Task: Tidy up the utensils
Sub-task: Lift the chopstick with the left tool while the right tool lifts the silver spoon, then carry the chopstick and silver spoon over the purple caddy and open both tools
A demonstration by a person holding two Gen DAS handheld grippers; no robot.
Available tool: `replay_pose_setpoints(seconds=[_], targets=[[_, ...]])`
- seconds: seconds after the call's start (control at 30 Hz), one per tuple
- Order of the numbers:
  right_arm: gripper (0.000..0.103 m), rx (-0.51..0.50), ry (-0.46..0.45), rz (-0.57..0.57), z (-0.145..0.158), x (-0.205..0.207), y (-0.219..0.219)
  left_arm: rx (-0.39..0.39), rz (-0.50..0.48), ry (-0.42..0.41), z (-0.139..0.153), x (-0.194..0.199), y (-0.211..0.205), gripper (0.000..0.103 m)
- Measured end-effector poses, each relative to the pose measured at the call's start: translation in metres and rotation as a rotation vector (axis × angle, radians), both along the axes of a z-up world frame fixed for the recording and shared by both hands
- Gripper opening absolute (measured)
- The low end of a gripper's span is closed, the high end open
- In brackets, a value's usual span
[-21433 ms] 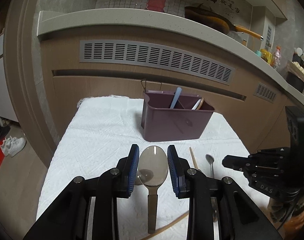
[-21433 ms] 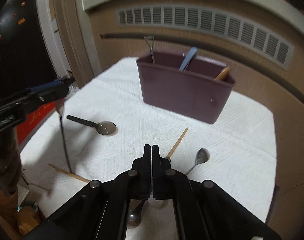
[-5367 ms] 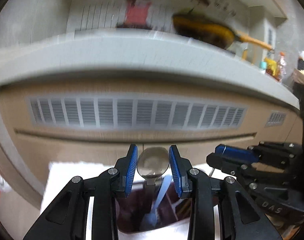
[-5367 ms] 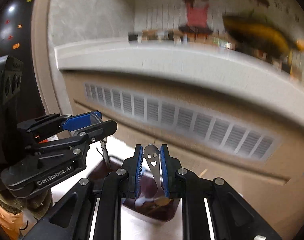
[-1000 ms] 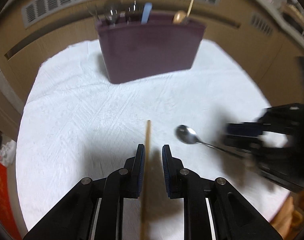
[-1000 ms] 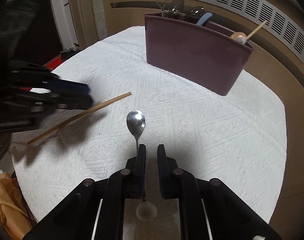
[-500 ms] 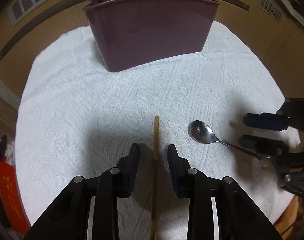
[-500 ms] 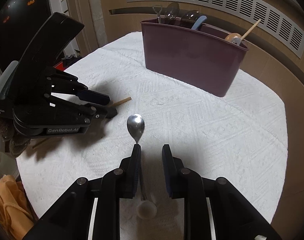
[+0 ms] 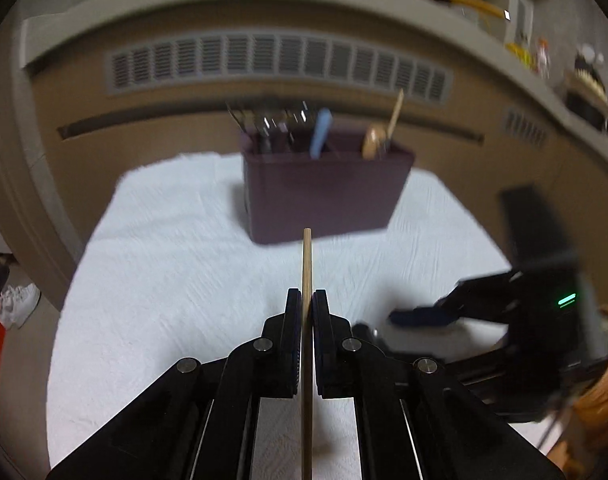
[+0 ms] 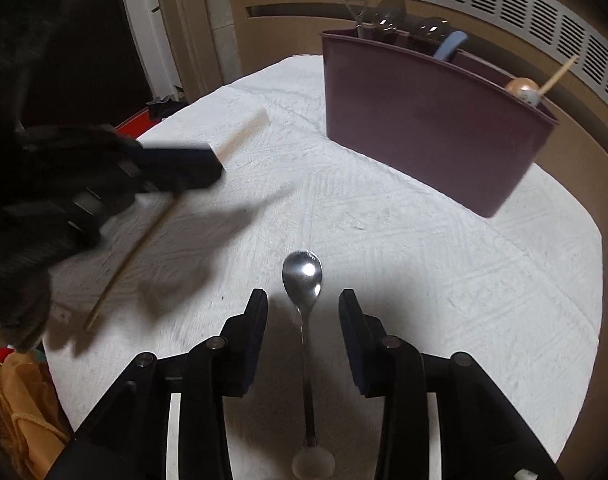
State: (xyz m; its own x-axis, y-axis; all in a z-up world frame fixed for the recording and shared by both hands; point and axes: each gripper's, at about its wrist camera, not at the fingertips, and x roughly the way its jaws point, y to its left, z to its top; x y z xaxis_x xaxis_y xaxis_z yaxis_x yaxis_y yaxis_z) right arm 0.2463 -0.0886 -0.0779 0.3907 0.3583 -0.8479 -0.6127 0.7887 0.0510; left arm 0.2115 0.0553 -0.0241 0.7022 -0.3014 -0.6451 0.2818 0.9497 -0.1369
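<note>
My left gripper (image 9: 306,312) has its jaws clenched on the thin wooden chopstick (image 9: 306,264), lifted off the white-clothed tabletop (image 10: 444,272) and pointing at the dark maroon plastic utensil caddy (image 9: 324,192). I judge the stick could swivel in so narrow a pinch and miss its compartment. My right gripper (image 10: 303,316) stands released, astride the small steel spoon (image 10: 303,276) lying flat; closing on that thin handle risks scraping the cloth or flipping it.
</note>
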Motion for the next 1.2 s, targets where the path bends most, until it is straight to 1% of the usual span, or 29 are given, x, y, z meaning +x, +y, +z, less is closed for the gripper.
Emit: replay_pose_setpoints(seconds=[0.07,0.13,0.17,0.23,0.3,0.33,0.43,0.57,0.67,0.73,0.87,0.97,1.07,1.1,1.17,1.2], targets=[[0.036,-0.016,0.005,0.012,-0.004,0.008,0.008,-0.033,0.032,-0.046,0.017,-0.006,0.014,0.005],[0.036,-0.035,0.013,0.021,-0.007,0.014,0.013,-0.054,0.054,-0.074,0.027,-0.01,0.021,0.005],[0.036,-0.042,0.028,0.022,-0.011,0.017,0.015,-0.061,0.063,-0.089,0.032,-0.013,0.025,0.005],[0.036,-0.043,0.025,0.026,-0.011,0.017,0.017,-0.061,0.084,-0.12,0.041,-0.014,0.03,0.005],[0.024,-0.038,0.033,0.029,-0.008,0.013,0.019,-0.073,0.088,-0.138,0.046,-0.018,0.033,0.005],[0.023,-0.034,0.032,0.027,-0.007,0.011,0.018,-0.081,0.09,-0.147,0.049,-0.02,0.033,0.005],[0.023,-0.008,-0.014,0.02,0.008,-0.008,0.013,-0.09,0.083,-0.166,0.056,-0.029,0.03,0.005],[0.023,0.06,-0.072,-0.009,0.036,-0.036,-0.008,-0.091,0.073,-0.17,0.06,-0.036,0.023,0.005],[0.023,0.109,-0.117,-0.042,0.059,-0.049,-0.025,-0.105,0.073,-0.183,0.066,-0.042,0.021,0.005],[0.023,0.136,-0.157,-0.063,0.073,-0.056,-0.033,-0.117,0.069,-0.203,0.072,-0.045,0.018,0.005],[0.023,0.189,-0.249,-0.091,0.111,-0.072,-0.047,-0.118,0.054,-0.257,0.092,-0.047,0.01,0.005],[0.022,0.235,-0.309,-0.116,0.138,-0.066,-0.052,-0.126,0.044,-0.292,0.107,-0.042,0.004,0.005],[0.022,0.249,-0.394,-0.13,0.173,-0.053,-0.053,-0.112,0.029,-0.354,0.133,-0.029,-0.002,0.005],[0.022,0.247,-0.418,-0.134,0.182,-0.048,-0.053,-0.109,0.027,-0.394,0.147,-0.021,-0.004,0.005],[0.022,0.241,-0.481,-0.146,0.212,-0.033,-0.055,-0.102,0.032,-0.454,0.171,-0.005,-0.007,0.005],[0.022,0.243,-0.512,-0.159,0.228,-0.024,-0.056,-0.104,0.035,-0.468,0.179,0.002,-0.007,0.005]])
